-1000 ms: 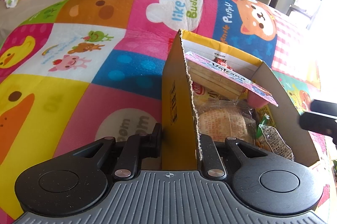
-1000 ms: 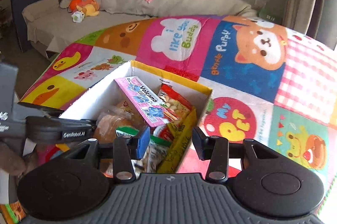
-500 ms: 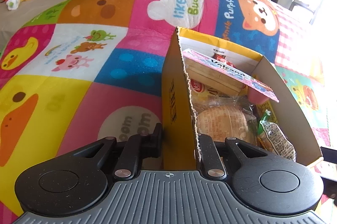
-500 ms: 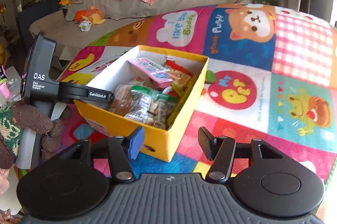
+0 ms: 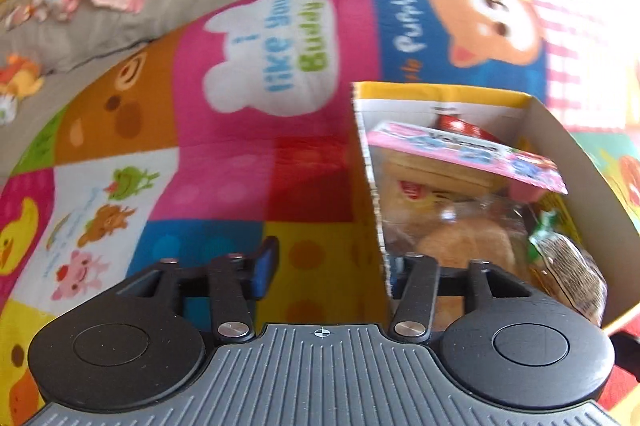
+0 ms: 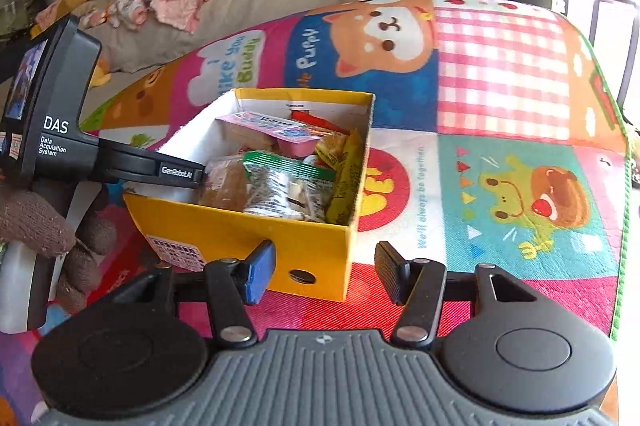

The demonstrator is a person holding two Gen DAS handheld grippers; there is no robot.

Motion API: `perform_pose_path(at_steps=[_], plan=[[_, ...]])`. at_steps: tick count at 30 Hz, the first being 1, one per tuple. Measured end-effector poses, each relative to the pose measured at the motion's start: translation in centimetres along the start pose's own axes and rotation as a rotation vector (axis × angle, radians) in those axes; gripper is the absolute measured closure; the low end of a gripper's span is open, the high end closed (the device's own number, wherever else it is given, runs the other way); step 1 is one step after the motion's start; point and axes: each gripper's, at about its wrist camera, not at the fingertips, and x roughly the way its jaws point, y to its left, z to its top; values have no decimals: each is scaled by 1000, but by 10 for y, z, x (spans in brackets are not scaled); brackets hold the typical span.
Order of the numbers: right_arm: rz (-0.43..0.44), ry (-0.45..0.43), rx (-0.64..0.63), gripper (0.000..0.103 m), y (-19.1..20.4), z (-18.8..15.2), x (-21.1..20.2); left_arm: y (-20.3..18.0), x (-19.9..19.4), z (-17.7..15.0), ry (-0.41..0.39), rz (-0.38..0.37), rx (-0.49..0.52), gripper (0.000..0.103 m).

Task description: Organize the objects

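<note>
Bright animal play mat (image 6: 500,130) under yellow box (image 6: 248,230) full of snack packs (image 6: 288,186). Only right view shows us gloved hand (image 6: 44,226) holding left gripper (image 5: 332,266), fingers opening, box wall between them, not squeezed. Right gripper (image 6: 324,266) apart, empty, just before box corner.

**Materials and finishes**

The box (image 6: 280,238) is showing glossy yellow printed card outside, matt white inside, with a rough torn corrugated edge (image 5: 374,186). Snack packets (image 6: 284,186) are gleaming as crinkled clear plastic and foil. The mat (image 6: 500,98) is looking like woven, matt printed cloth. The grippers (image 6: 324,266) are wearing matt black plastic with shiny metal pivot pins. A knitted glove (image 6: 36,222) is looking coarse.
</note>
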Motion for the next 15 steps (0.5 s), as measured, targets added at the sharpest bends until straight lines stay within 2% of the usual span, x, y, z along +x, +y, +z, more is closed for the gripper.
perform_pose_path(at_steps=[2,4,8,10,12,14,15], plan=[[2,5,32,48,-5,1,8,10,3,1,-7,10,-16,35],[4,6,36,48,-6,0,14,12,6,1,-14,26,1,33],[-40,-7,12,48,-2,-2,21,8,5,5,-28,17,12,42],[-59,-4,12,48,-1,-3,21,8,-7,7,-54,7,-11,42],[-75,-8,23,46,-3,-4,13,10,-30,3,-115,28,-7,39],[-64,-20,36,32,-5,-7,-3,9,-58,-7,-178,37,17,38],[-60,-30,49,20,-7,-11,-13,8,-75,-15,-217,43,28,38]])
